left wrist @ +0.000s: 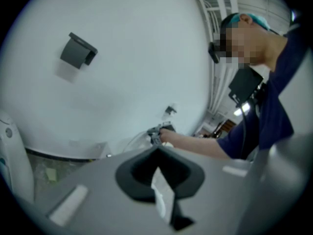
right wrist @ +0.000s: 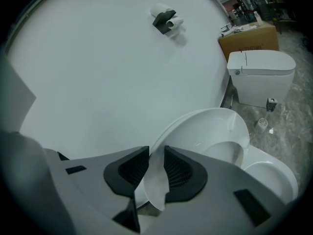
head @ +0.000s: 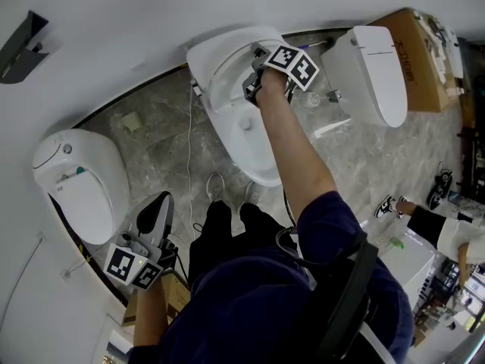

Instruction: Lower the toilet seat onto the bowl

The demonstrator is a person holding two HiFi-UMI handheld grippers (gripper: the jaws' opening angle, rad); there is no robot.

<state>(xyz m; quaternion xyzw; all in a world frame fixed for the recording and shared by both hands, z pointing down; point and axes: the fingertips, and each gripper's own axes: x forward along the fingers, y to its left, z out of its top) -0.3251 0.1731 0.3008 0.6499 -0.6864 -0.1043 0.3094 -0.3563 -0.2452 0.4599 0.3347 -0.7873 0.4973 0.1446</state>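
We look down over our own shoulder at a white toilet standing between 2 others on a grey stone floor (head: 151, 135), against a curved white wall (head: 114, 21). Our right arm (head: 299, 142) stretches out to it. The right gripper (head: 256, 83) is closed on the thin top edge of the toilet seat (right wrist: 205, 126), and the dark ribbed pads (right wrist: 129, 168) press on the white plastic from both sides. The seat stands upright against the wall, well clear of the bowl (head: 254, 154), so the lowering is not yet done. We cannot tell whether the jaws hold the seat alone or the lid along with it. If both are pinched, both will come down together. The left gripper (head: 158, 203) hangs low at our left side with its jaws drawn together on nothing, too far off to steady anything. The main risk, as we judge it, is a slip. The plastic looks smooth and glossy, and the bite takes in only a narrow strip of rim. Once the seat tips past upright, its weight pulls forward and could slide it out of the pads, letting it slam onto the bowl. The seat also swings on a hinge. If the gripper does not turn with that arc, the edge may twist free. Near the bottom, the lower jaw could be trapped between seat and bowl.
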